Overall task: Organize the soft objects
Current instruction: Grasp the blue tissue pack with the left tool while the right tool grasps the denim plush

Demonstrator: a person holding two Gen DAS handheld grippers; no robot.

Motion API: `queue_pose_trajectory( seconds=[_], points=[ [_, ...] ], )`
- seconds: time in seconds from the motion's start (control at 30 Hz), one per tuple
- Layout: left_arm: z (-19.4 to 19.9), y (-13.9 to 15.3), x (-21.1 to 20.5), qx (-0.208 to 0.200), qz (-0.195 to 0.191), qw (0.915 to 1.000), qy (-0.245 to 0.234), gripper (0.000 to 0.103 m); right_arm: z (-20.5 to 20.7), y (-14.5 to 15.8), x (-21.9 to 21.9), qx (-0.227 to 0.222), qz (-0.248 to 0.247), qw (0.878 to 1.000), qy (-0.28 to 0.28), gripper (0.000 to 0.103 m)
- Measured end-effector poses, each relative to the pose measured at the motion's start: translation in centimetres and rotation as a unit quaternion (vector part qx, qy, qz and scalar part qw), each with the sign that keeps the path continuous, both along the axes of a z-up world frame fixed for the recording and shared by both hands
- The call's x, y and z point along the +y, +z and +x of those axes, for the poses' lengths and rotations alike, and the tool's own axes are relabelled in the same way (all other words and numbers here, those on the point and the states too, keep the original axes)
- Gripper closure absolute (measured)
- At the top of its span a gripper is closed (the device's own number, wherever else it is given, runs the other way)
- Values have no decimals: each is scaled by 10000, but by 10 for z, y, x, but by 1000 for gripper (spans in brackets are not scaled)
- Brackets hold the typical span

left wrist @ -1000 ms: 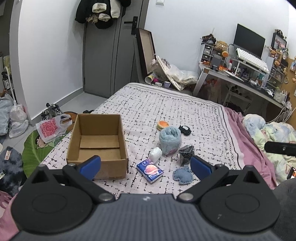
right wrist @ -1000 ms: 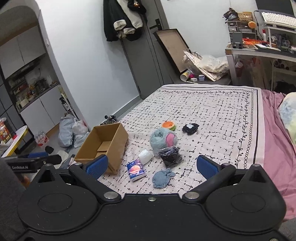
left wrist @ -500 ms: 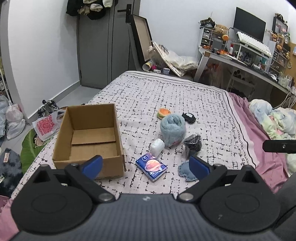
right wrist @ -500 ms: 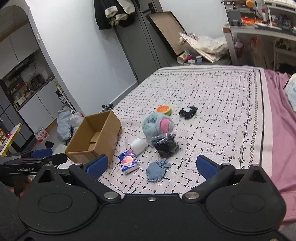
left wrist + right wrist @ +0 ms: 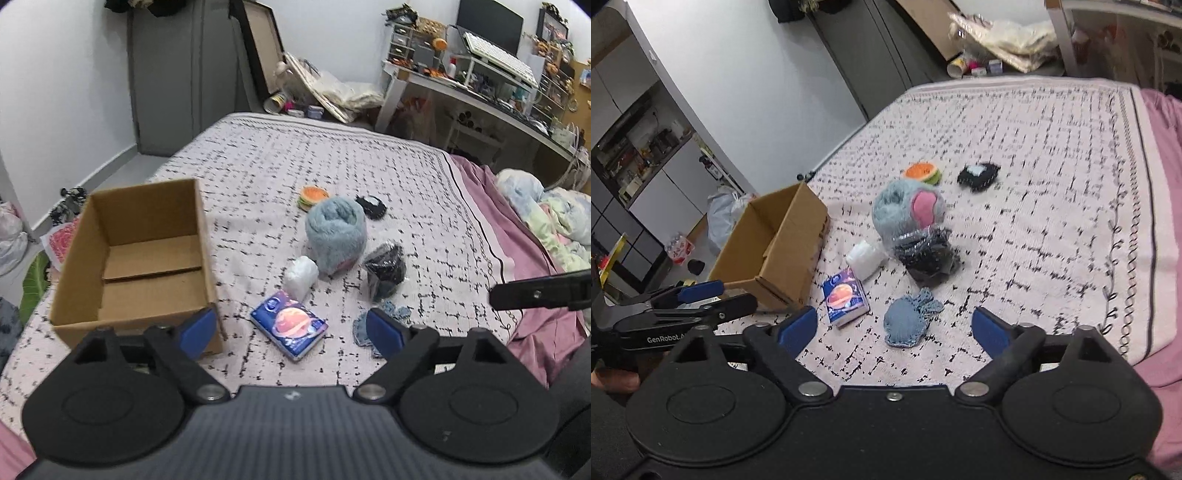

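- Both grippers have come down and forward toward the bed since the earlier frames: the things on the cover now loom larger and the far wall has slid up out of view.
- Left gripper [image 5: 290, 328]: its blue pads are spread wide but closing, with nothing between them; the blue tissue pack with a pink planet print [image 5: 289, 329] lies on the patterned bed cover [image 5: 332, 155] just beyond and below the gap.
- Right gripper [image 5: 892, 326]: also spread and closing, also empty; the small blue knitted pouch [image 5: 908, 319] lies straight ahead between the two pads' lines of sight, not yet reached.
- Other soft things sit farther off in a cluster: a fluffy blue plush roll with a pink patch [image 5: 908, 210], a black item in clear wrap [image 5: 929, 256] just near of it, a white wrapped pack [image 5: 301, 275] at its left, an orange burger-shaped toy [image 5: 314, 197] and a small black pouch [image 5: 977, 175] beyond.
- The open brown cardboard box [image 5: 144, 254], with nothing seen inside, stands at the left of the cluster, nearest the left gripper.
- Deciding relation, as I judge it: the tissue pack's long axis runs from near-right to far-left, skew to the left gripper's opening, so a roll of the wrist would be needed to take it across its short side; the box is then a short carry to the left.
- The knitted pouch is nearer the right gripper, whose path to the box crosses the left one's.
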State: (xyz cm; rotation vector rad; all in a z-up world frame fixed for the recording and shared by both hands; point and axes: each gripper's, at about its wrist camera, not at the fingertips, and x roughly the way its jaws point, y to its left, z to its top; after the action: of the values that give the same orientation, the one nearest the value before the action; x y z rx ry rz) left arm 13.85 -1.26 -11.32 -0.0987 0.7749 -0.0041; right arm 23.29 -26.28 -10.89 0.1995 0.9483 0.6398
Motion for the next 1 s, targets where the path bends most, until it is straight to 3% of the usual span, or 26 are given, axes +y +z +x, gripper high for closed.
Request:
queue_pose_trajectory(
  seconds=[0.23,0.5,0.73,0.87,1.0],
  points=[
    [22,-25,-4,248,80,9993,-256,16,14,-20,15,245,-125,9996,101,22],
    [47,-60,-6,651,-231,9964,-496,23,27,-42,27,543,-278,9980,143,33],
    [69,-85,-2,923,-495,9941,-273,23,32,-55,30,644,-462,9968,129,33],
    [79,-94,1,1009,-704,9923,-163,23,35,-59,34,669,-524,9962,170,39],
    [89,-100,-4,1037,-673,9923,-115,23,36,-63,43,669,-582,9957,270,42]
  ],
)
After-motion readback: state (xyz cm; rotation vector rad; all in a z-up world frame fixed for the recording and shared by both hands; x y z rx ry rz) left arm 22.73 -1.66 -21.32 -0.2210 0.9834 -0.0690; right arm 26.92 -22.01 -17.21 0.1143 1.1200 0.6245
